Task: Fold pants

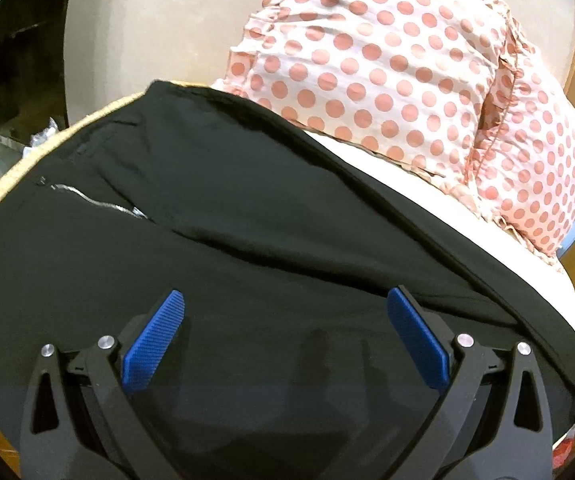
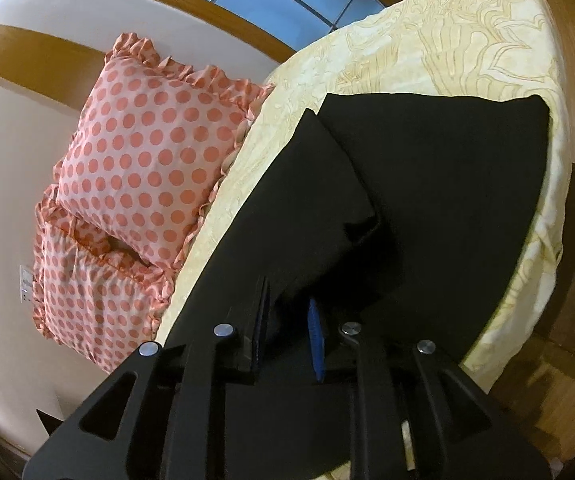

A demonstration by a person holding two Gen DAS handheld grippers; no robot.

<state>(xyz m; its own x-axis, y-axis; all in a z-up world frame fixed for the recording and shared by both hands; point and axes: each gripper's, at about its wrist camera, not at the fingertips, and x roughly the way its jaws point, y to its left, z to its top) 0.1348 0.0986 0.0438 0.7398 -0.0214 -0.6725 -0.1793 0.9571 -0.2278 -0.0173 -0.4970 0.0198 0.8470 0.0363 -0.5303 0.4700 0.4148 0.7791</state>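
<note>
Nearest the left wrist camera, the left gripper (image 1: 285, 320) hangs over the black pants (image 1: 247, 208) with its 2 blue pads (image 1: 155, 340) spread wide and nothing between them. Whether the tips touch the cloth cannot be told. Just ahead of it lies the upper part of the garment, with the silver zipper (image 1: 91, 202) showing to the left and a long ridge of cloth running across toward the right.

In the right wrist view, the right gripper (image 2: 287, 320) has its pads drawn nearly together, and a dark fold of the pants (image 2: 427, 184) runs down between them, so it appears to pinch the fabric. Beyond it, 2 dark panels overlap on the cream bedsheet (image 2: 427, 44), their far edges lying close to the mattress border on the right.

The likeliest trouble, as I judge it, is a lopsided fold: only 1 claw has hold, so pulling from that side alone could drag the garment askew or bunch it along the ridge. The pinch may also catch just 1 layer, letting the lower one slide out. A strong pull toward the mattress border could tip cloth off the bed.

Farther off, 2 polka-dot pillows (image 2: 143, 140) rest at the head of the bed, beside the pants but apart from them, against the pale wall (image 2: 3, 184).
</note>
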